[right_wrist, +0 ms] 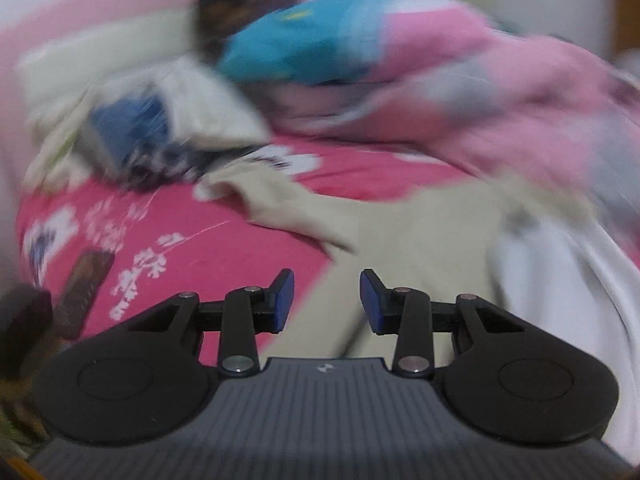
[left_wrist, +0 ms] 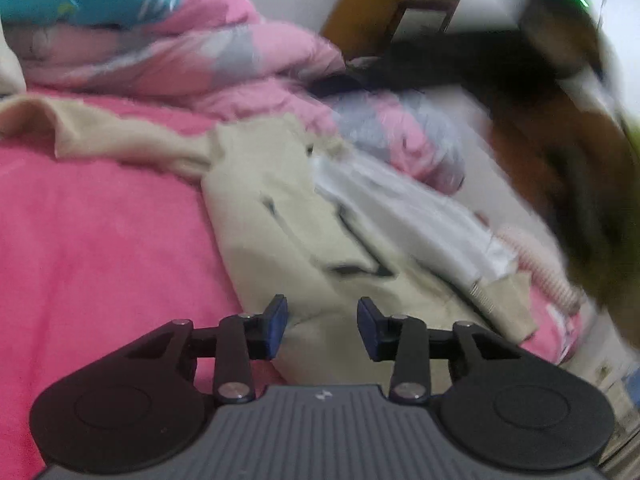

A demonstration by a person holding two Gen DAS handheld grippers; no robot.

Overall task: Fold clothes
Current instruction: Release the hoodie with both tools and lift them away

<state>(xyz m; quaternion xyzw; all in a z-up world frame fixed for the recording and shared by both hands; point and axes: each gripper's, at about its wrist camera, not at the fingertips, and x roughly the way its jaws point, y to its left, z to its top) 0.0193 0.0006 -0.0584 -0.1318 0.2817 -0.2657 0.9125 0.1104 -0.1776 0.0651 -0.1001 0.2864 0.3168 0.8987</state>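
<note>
- Two views, both smeared with blur.
- Hot-pink bedsheet (left_wrist: 100, 220) across the whole bed, white print on it.
- Pink-and-grey quilt (left_wrist: 224, 60) bunched at the far side, blue pillow (right_wrist: 296, 48) on top.
- Beige jacket (left_wrist: 280, 216) sprawled on the sheet, white lining (left_wrist: 400, 208) showing, one sleeve (right_wrist: 288, 204) flung outward.
- Left gripper (left_wrist: 322, 328) just over the jacket, jaws wide, gripping nothing.
- Right gripper (right_wrist: 327, 300) over beige fabric, likewise wide and bare.
</note>
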